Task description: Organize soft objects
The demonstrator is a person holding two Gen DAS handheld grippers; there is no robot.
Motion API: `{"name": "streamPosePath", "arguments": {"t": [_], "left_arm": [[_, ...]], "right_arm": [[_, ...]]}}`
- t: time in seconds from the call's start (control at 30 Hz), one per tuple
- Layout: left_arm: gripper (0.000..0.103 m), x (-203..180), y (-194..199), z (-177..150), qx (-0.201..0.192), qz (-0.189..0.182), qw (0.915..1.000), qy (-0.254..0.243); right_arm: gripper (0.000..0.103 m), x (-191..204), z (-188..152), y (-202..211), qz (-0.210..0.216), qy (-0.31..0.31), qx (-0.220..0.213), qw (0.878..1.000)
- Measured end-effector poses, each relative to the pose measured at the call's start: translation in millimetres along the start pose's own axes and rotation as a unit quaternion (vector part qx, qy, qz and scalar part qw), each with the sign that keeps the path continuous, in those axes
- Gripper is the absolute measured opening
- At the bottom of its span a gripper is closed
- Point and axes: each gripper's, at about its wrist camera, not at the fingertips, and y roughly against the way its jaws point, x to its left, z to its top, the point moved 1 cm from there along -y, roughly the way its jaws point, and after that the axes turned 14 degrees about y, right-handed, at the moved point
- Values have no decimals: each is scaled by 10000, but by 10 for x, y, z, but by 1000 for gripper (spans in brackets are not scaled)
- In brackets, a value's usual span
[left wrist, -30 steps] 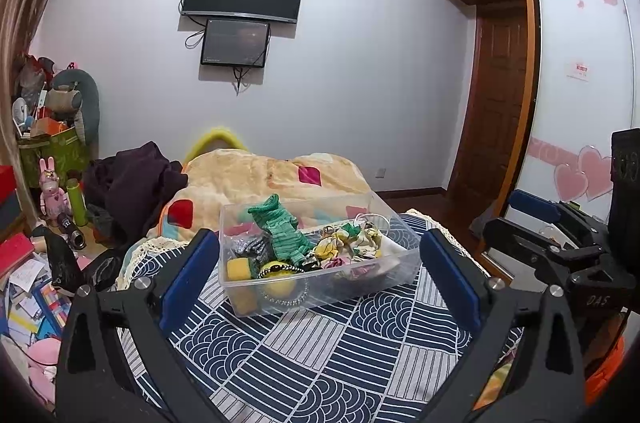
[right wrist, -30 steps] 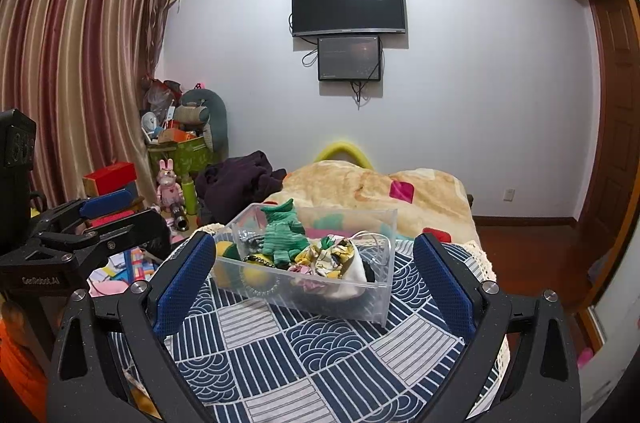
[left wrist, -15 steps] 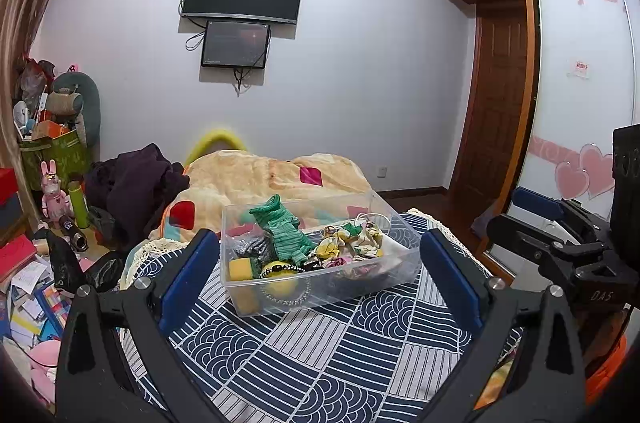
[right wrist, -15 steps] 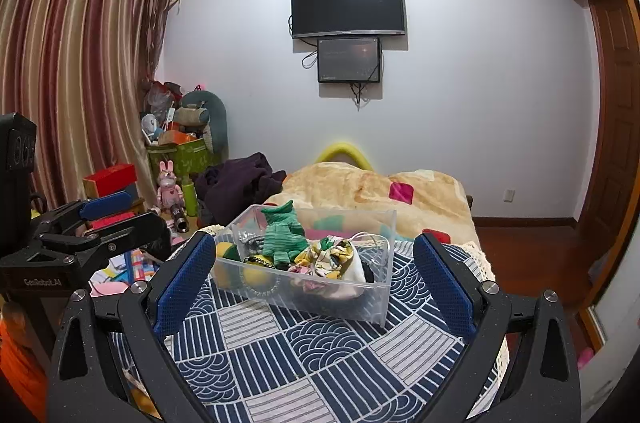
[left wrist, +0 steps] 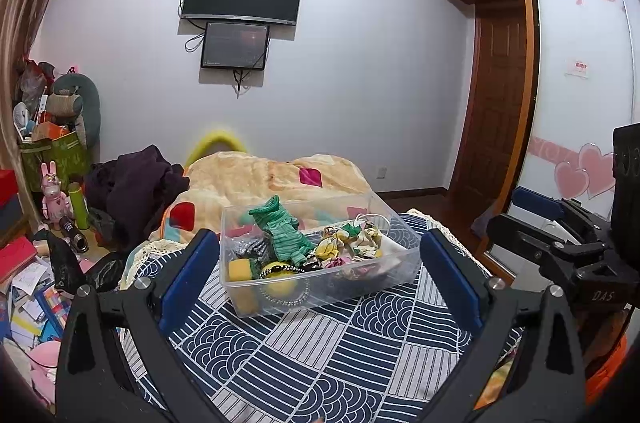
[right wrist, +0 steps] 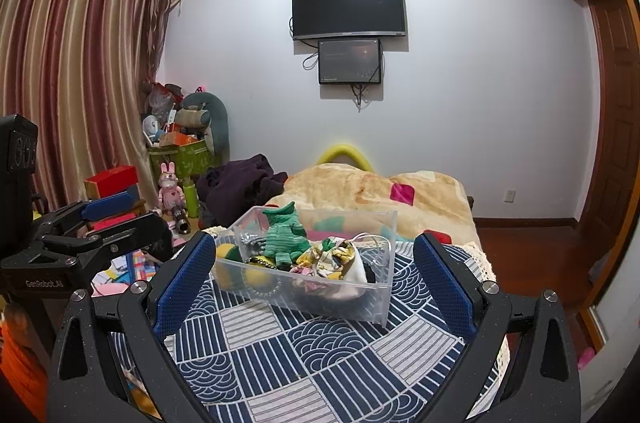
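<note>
A clear plastic bin [left wrist: 396, 263] stands on a navy patterned cloth [left wrist: 320, 351]; it also shows in the right wrist view [right wrist: 380, 303]. It holds a green knitted toy [left wrist: 282, 229], yellow balls [left wrist: 240, 269], floral cloth pieces [left wrist: 348, 243] and other soft things. The green toy shows in the right wrist view too [right wrist: 286, 233]. My left gripper [left wrist: 318, 277] is open and empty, held back from the bin. My right gripper [right wrist: 312, 281] is open and empty, also short of the bin. Each gripper shows at the side of the other's view.
A beige quilt [left wrist: 272, 179] and dark clothes [left wrist: 132, 187] lie behind the bin. Clutter, boxes and a pink rabbit toy [right wrist: 172, 185] fill the floor at left. A wooden door [left wrist: 492, 103] and wardrobe stand at right. A TV [right wrist: 348, 7] hangs on the far wall.
Both views have shifted only slightly; the left view drifted a little upward. Both grippers stay open and nothing in the bin has moved.
</note>
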Motion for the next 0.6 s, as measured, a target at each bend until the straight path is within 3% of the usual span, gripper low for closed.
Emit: {"name": "streamPosePath", "arguments": {"t": [0.6], "left_arm": [[102, -19, 21, -16, 15, -93, 9999, -33]], "right_arm": [[99, 45, -6, -10, 48, 1, 38, 10000]]}}
